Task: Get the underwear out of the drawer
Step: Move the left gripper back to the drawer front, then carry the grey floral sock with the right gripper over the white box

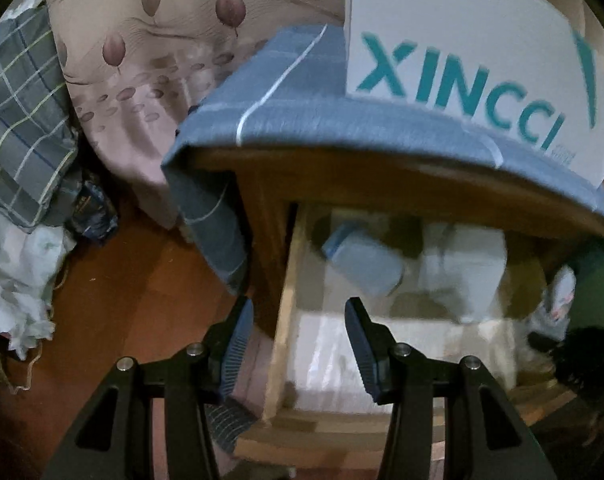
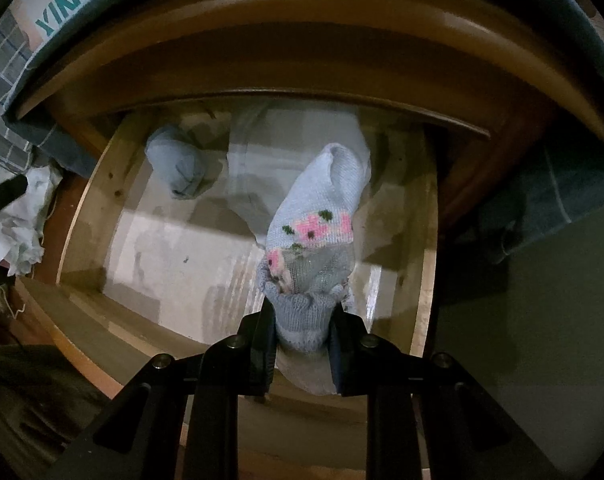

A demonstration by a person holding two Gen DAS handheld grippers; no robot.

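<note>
**Right gripper pinches a knitted sock over the open drawer**

Close up in the right wrist view, the right gripper (image 2: 302,344) has its two black fingers pressed onto a pale blue knitted sock (image 2: 314,236). The sock has pink flowers and small green dots. The fingers pinch its ribbed cuff, and the rest of the sock sticks out ahead of the gripper, over the inside of the drawer (image 2: 78,208).

The left gripper (image 1: 298,344) is spread apart with nothing between its blue pads (image 1: 238,344). It hangs over the near left corner of the drawer, right above the left wooden side wall (image 1: 286,304).

A bit farther in, on the pale drawer floor, a rolled light blue bundle (image 2: 178,168) lies to the left. It does not touch the sock. Beside it, more to the middle, lies a flat pale folded cloth (image 2: 250,168), partly hidden behind the sock. It is too blurry to tell what kind of clothes these are.

Above the back of the drawer hangs the brown wooden table top (image 2: 302,60), which shades the far part. A blue checked cloth (image 1: 302,92) covers the top, and a white box with teal letters (image 1: 462,60) stands on it.

Far off to the left are a flowered sheet (image 1: 150,60) and a plaid pillow (image 1: 18,120).
</note>
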